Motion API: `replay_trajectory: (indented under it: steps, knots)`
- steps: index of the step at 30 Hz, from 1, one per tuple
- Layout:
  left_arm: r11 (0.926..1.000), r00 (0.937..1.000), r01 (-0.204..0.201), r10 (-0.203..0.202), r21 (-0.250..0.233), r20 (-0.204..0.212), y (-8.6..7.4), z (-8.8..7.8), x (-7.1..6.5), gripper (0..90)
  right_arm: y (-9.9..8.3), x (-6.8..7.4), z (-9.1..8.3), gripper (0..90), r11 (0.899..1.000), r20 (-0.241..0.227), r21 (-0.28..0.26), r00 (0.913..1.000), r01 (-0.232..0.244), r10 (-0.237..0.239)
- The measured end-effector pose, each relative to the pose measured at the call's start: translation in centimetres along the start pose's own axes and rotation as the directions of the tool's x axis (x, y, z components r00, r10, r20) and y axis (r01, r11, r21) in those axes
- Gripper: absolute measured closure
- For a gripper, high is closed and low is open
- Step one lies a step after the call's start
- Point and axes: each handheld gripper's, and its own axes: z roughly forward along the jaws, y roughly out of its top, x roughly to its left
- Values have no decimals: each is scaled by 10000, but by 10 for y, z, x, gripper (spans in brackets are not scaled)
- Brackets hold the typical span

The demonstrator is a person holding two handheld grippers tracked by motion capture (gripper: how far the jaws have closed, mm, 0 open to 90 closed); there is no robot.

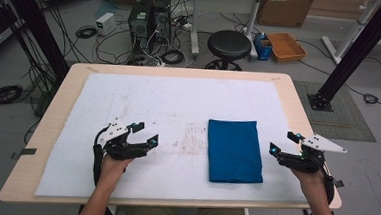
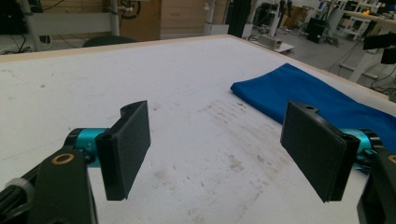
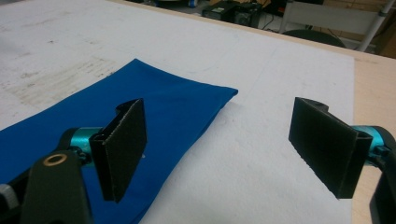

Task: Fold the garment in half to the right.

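High view: folded blue cloth (image 1: 235,151) on table (image 1: 180,73)

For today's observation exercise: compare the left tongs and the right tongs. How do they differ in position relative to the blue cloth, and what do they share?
The left tongs sit over the bare white mat, well clear of the folded blue cloth; the right tongs sit close beside the cloth's right edge. The left tongs point right and away from the person; the right tongs point left and away. Both are open, hold nothing, and carry a grey plate.
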Motion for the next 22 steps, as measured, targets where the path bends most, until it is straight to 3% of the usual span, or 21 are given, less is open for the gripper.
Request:
replay_trajectory:
  steps: [22]
  knots:
    - [9999, 9999, 149, -148, 65, -54, -2, 1, 3, 242, -3, 0, 3, 191, 9999, 8, 12, 9999, -118, 118]
